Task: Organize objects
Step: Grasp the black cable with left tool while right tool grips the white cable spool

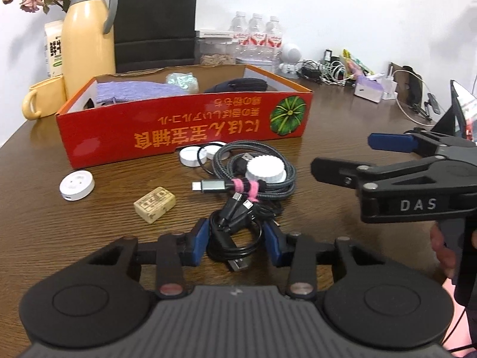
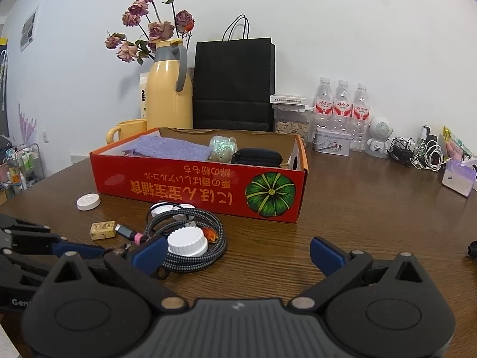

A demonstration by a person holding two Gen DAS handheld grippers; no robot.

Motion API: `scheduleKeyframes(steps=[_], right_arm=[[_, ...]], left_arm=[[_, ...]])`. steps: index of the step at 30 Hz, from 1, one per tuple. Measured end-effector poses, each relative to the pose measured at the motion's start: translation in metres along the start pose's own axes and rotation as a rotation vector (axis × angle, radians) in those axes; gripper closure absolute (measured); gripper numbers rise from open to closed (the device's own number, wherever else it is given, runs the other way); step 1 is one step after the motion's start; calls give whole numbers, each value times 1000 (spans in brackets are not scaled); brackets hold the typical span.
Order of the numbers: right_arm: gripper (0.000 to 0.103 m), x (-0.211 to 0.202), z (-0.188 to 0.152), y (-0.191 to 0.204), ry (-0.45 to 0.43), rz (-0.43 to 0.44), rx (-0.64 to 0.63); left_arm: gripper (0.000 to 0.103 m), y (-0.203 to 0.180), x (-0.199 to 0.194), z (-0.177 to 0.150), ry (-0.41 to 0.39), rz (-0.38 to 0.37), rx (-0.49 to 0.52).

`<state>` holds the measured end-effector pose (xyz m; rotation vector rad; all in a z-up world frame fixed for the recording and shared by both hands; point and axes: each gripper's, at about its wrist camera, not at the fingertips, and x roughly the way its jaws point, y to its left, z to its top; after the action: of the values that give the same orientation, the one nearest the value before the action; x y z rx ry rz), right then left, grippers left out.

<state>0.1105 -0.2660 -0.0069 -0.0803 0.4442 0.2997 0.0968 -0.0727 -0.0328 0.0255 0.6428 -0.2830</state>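
A red cardboard box (image 1: 184,125) stands on the wooden table and holds a purple cloth (image 1: 134,91), a glittery ball (image 1: 182,82) and a black pouch (image 1: 238,85). In front of it lie a grey braided cable coil (image 1: 253,164) with a white ribbed cap (image 1: 265,170) on it, and a black cable bundle (image 1: 235,232). My left gripper (image 1: 238,238) has its blue pads on both sides of the black cable bundle, closed against it. My right gripper (image 2: 235,253) is open and empty, just right of the coil (image 2: 190,238); it also shows in the left wrist view (image 1: 357,158).
A white round puck (image 1: 77,185), a small wooden block (image 1: 154,204) and white caps (image 1: 190,155) lie near the box. A yellow jug (image 1: 89,38), mug (image 1: 44,98), black bag (image 1: 155,21), bottles (image 1: 256,35) and tangled chargers (image 1: 322,71) line the back.
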Motion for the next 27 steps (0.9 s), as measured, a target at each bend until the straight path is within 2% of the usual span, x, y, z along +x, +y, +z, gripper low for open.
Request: scheduleKeyframes(steps=[4,11,18,21,27], right_arm=[[0,0,-1,0,4,-3,0],[0,4,0,2,17,-9,-5],[3,15,7,15,35,2,-39],[11,23,12,24,47,17,-61],[41,45,18,40,86,32,-99]], left_arm=[[63,4,-4,-3,-5,-5,-8],[63,26,-16,-6,-26,36,-64],[63,44,-41,4,-132,85,-108],[63,48,-47,7,-150,94,-117],[63,54,-49,7,-161,92,-127]])
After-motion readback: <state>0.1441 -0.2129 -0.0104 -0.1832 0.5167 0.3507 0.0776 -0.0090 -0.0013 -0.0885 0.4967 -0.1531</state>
